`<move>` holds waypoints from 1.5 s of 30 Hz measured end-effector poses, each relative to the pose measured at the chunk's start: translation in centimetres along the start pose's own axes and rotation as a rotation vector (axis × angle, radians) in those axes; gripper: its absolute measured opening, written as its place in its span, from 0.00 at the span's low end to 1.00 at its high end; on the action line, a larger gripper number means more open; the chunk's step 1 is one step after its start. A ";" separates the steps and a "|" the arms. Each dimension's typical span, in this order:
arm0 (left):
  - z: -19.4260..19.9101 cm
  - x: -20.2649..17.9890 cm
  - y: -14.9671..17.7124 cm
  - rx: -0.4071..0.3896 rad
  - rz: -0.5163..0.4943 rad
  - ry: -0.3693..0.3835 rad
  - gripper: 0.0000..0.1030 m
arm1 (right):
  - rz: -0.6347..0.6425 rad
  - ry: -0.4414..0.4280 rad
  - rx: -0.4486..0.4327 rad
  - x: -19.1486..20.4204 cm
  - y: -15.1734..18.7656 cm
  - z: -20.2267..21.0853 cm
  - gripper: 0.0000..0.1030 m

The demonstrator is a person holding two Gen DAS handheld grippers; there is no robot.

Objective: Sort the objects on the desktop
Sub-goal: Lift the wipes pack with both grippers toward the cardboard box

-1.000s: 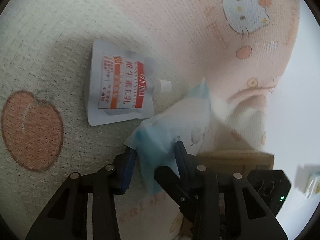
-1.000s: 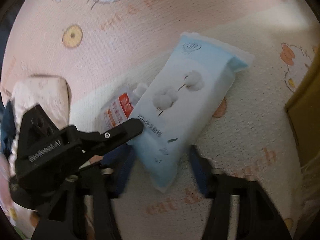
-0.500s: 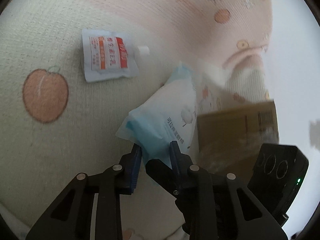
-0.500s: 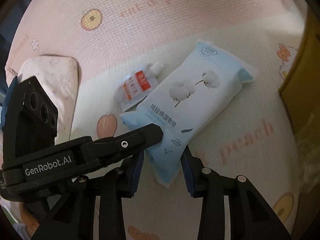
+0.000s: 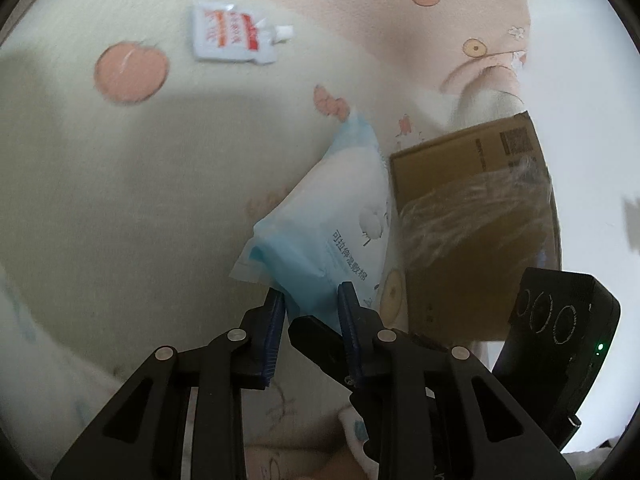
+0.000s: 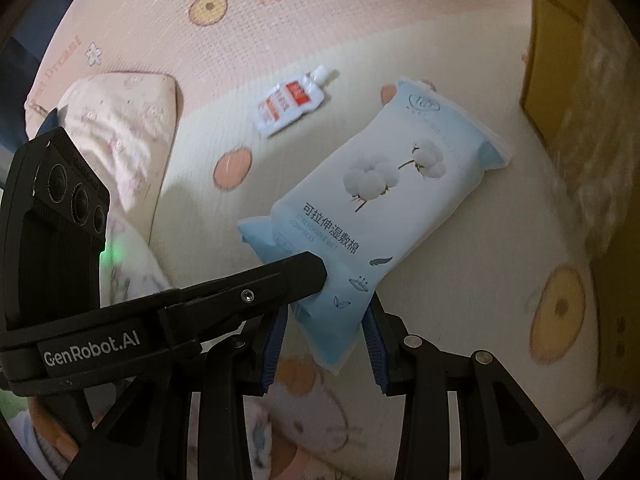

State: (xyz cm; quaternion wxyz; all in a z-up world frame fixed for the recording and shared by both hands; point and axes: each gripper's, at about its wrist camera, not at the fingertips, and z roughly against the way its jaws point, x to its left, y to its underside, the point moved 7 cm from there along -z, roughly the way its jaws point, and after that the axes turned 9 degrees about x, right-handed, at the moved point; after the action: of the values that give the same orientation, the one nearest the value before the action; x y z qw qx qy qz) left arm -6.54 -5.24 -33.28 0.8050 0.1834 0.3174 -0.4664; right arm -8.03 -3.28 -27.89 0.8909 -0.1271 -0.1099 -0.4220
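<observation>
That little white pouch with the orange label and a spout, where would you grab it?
Grip the pouch across its flat body, coming straight down from above, a finger on each long edge. It lies flat on the mat with nothing touching it, so both edges are free. I would avoid the spout: it looks small and likely to slip.

Left hand-held gripper (image 5: 310, 306) clamped; right hand-held gripper (image 6: 326, 332) likewise
</observation>
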 end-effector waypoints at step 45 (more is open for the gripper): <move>0.3 -3.1 -9.8 0.118 -0.212 -0.182 0.58 | -0.250 -0.084 -0.058 -5.6 -1.7 3.1 0.67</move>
State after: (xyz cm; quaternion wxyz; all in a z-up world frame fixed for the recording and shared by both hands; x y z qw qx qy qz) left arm -16.05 -8.29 -30.93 0.7646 0.1527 0.2328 -0.5813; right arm -13.08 0.77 -26.40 0.8218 -0.1558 -0.1496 -0.5273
